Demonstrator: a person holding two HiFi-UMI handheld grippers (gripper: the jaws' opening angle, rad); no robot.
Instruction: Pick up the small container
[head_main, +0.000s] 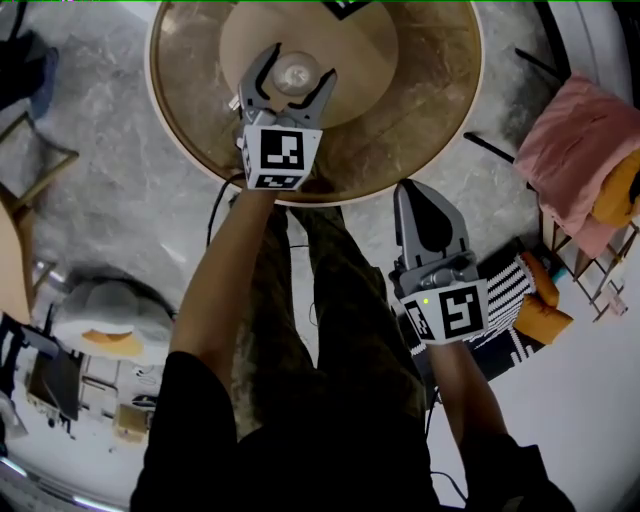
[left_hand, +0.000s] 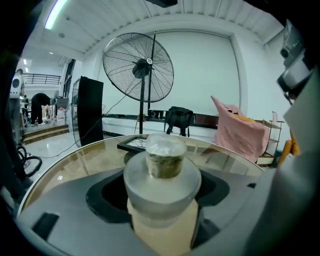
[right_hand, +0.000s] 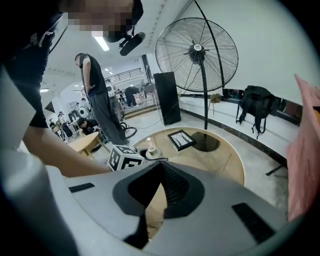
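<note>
Grey left gripper (head_main: 298, 64) wide around container (head_main: 293, 73)

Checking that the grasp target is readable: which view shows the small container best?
The left gripper view: the small container fills the centre, close up, showing its clear top and dark contents. The head view shows it from above, small, between the left gripper's open jaws. In the right gripper view it is a tiny speck.
</note>
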